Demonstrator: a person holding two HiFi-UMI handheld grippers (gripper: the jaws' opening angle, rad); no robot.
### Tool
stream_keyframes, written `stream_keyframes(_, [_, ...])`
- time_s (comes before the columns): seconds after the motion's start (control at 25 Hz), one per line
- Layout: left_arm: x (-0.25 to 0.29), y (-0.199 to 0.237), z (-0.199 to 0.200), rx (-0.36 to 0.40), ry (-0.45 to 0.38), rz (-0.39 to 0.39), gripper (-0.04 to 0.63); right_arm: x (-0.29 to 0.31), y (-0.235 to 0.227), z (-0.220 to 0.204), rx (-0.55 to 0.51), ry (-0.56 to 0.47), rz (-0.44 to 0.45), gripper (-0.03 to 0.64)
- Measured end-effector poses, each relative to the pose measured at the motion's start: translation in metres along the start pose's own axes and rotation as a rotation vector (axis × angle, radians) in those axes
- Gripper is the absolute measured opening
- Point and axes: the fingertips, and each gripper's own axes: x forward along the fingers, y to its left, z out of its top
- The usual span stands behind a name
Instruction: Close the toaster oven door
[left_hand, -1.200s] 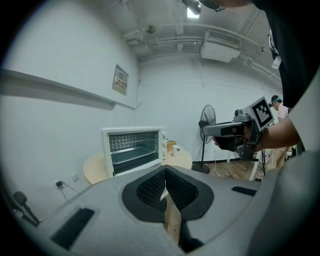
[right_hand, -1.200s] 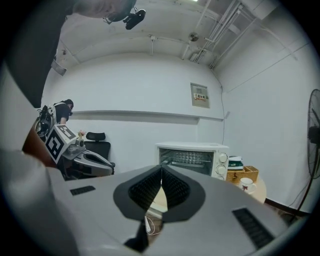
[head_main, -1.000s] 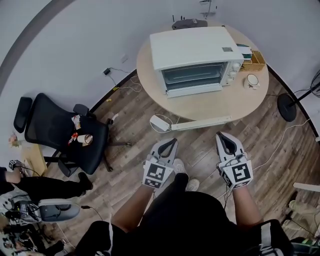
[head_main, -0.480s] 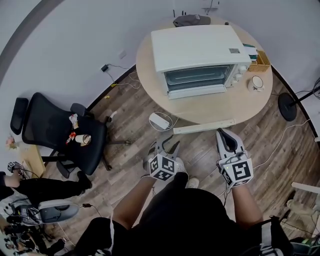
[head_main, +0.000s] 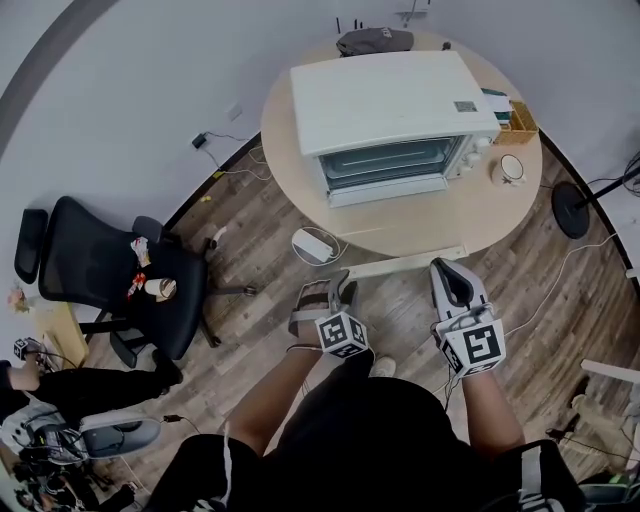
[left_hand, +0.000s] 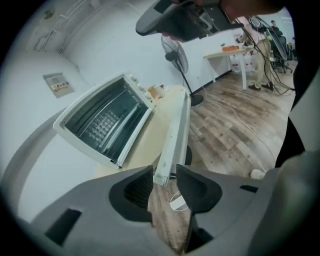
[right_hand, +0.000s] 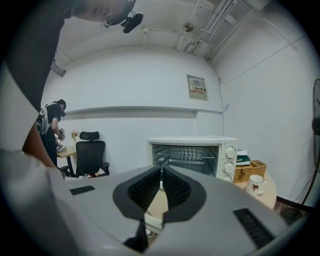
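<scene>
One toaster oven, lengthwise sideways, mouth facing person, left tool just opened, empty, right tool closed.

This is an office-like test room, with bare white walls, a wood-plank floor and exposed ceiling pipes. A black office chair stands at 9 o'clock, a round table carrying a toaster oven at 12, and a pedestal fan at 3.

Seemingly wooden floor, black office chair
</scene>
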Motion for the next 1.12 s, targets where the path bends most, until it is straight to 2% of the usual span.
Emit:
stream_keyframes(0.12, [0.01,0.002,-0.001,0.074,0.034,0.03,0.138,0.004,-0.007,0.002,0.011,-0.007,-0.006,0.009])
stream_keyframes(0.28, [0.012,-0.002,-0.001,0.137,0.037,0.029,0.123,0.011,-0.01,0.007,0.024,-0.016,-0.013,0.009])
stream_keyframes(0.96, [0.01,-0.003,-0.002,0.213,0.016,0.002,0.08,0.027,-0.005,0.018,0.021,-0.04,-0.005,0.009])
stream_keyframes(1.12, [0.008,0.0,0.0,0.208,0.017,-0.005,0.071,0.026,-0.009,0.019,0.022,-0.045,-0.013,0.009])
